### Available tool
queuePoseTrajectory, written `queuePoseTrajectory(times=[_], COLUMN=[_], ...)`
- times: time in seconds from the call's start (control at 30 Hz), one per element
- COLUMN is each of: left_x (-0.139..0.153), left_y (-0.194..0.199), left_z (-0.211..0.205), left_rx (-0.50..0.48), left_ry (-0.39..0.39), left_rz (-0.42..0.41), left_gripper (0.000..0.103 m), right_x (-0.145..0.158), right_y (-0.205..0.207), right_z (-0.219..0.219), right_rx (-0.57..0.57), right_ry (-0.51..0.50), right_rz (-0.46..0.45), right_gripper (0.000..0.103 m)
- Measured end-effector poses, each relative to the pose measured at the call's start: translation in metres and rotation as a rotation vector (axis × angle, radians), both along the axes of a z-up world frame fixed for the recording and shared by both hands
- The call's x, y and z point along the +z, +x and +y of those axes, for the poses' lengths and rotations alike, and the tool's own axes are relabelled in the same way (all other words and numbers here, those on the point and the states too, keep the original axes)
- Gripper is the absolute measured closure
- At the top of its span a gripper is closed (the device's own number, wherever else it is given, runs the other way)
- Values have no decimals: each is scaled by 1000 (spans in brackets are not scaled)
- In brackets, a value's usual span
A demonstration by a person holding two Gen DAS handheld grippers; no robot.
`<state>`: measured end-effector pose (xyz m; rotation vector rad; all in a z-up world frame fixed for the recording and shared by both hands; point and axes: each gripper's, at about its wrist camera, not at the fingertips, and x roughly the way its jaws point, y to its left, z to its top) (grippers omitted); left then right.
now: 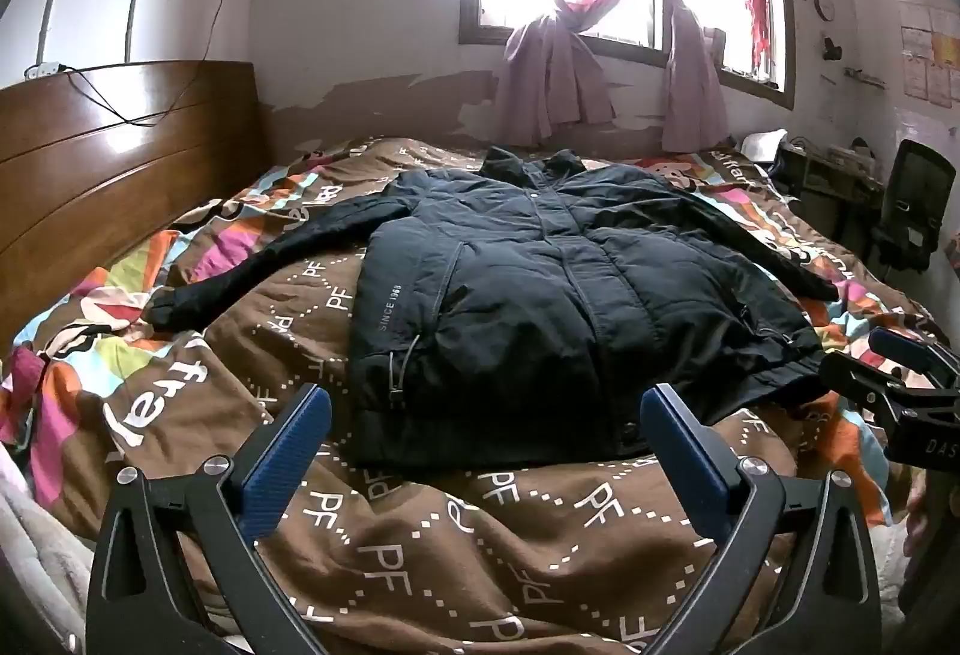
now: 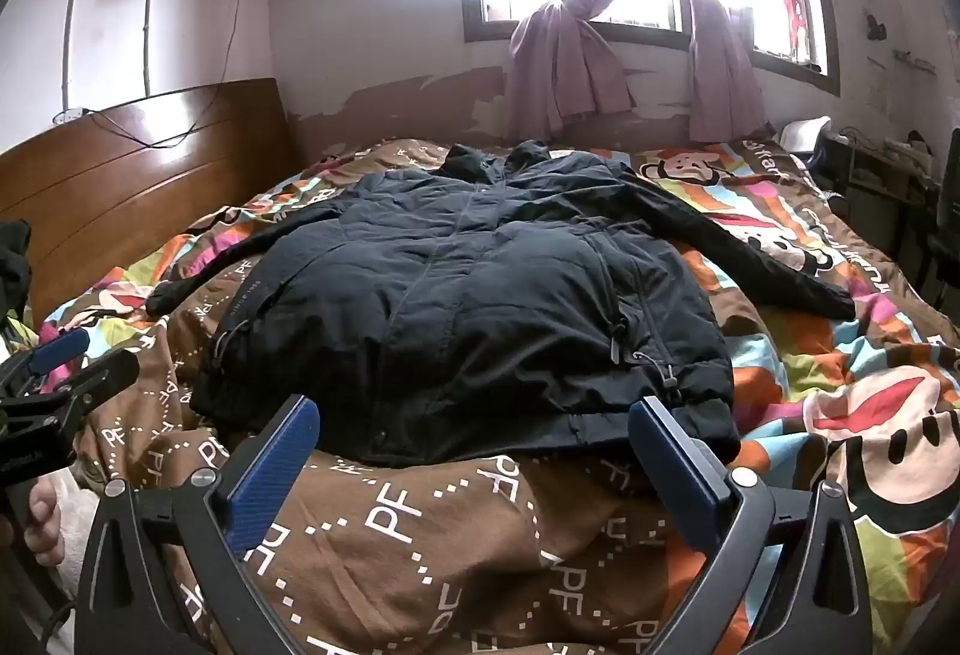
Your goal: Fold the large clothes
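Note:
A dark navy padded jacket (image 1: 540, 289) lies flat, front up and zipped, on the patterned bed cover, both sleeves spread out; it also shows in the right wrist view (image 2: 480, 307). Its collar points to the window, its hem toward me. My left gripper (image 1: 486, 409) is open and empty, hovering just before the hem's left half. My right gripper (image 2: 474, 415) is open and empty, just before the hem's right half. The right gripper also shows at the right edge of the left wrist view (image 1: 888, 373), and the left gripper shows at the left edge of the right wrist view (image 2: 72, 367).
The bed cover (image 1: 420, 535) is brown with white "PF" letters and bright cartoon patches. A wooden headboard (image 1: 108, 157) stands at the left. Window with pink curtains (image 1: 558, 55) at the back. A desk and black chair (image 1: 912, 199) stand at the right.

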<state>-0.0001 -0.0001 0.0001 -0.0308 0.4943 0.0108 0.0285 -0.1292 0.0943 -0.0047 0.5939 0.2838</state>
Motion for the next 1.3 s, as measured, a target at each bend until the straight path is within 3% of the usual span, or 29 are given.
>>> queuePoseTrajectory(times=[1.3], left_x=[0], left_y=[0], left_z=[0], left_rx=[0], left_ry=[3], left_rz=[-1], left_gripper=[1], right_x=[-3], right_y=[2], right_z=[-1], right_rx=[0], right_ry=[-3], right_rz=[10], right_gripper=[0])
